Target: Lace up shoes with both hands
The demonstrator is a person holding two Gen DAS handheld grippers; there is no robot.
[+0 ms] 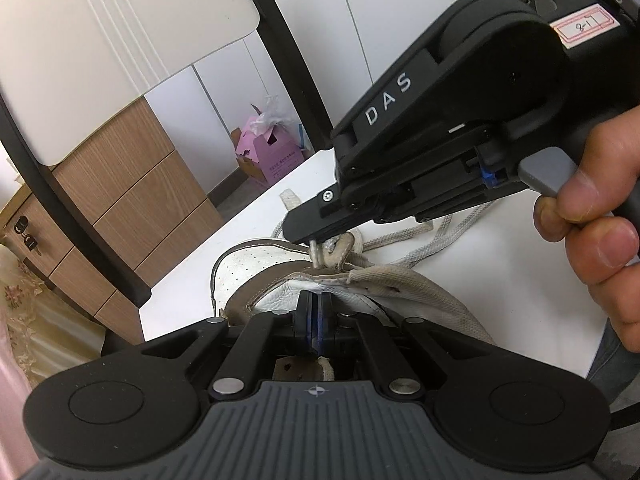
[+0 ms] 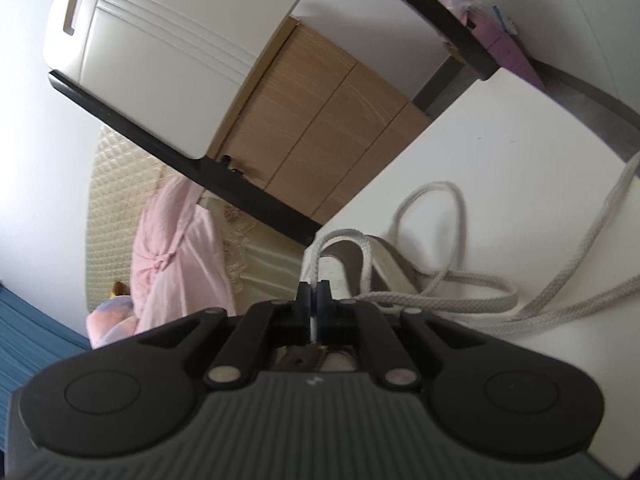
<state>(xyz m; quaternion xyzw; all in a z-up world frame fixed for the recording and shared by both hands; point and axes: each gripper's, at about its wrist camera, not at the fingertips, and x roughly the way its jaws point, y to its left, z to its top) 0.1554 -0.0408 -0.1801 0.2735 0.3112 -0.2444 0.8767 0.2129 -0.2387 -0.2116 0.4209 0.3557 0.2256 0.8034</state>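
**Lacing barely started: both tongs pinched shut at the shoe, most of the lace loose**

Nearest the left wrist camera, the left gripper (image 1: pixel 316 304) has its 2 fingers pressed together against the white side panel of the shoe (image 1: pixel 256 276), at the edge of the eyelet strip; whether they pinch any leather or lace there, I cannot tell. The shoe lies on the white table (image 1: pixel 480 320), toe pointing away and to the left.

Further right, the right gripper (image 1: pixel 310 240) comes down at the throat of the shoe, its tips narrow and closed on a strand of the grey-white lace (image 1: pixel 400 246) just above an eyelet. A hand (image 1: pixel 592 232) squeezes its trigger.

In the right wrist view the same gripper (image 2: pixel 314 292) shows its fingers shut, with lace looping over the shoe's opening.

My judgement: only about 1 low crossing looks threaded. Long slack loops of lace (image 2: pixel 460 280) trail across the table to the right, and the upper eyelets appear empty, so nearly all the threading and the final tying remain.
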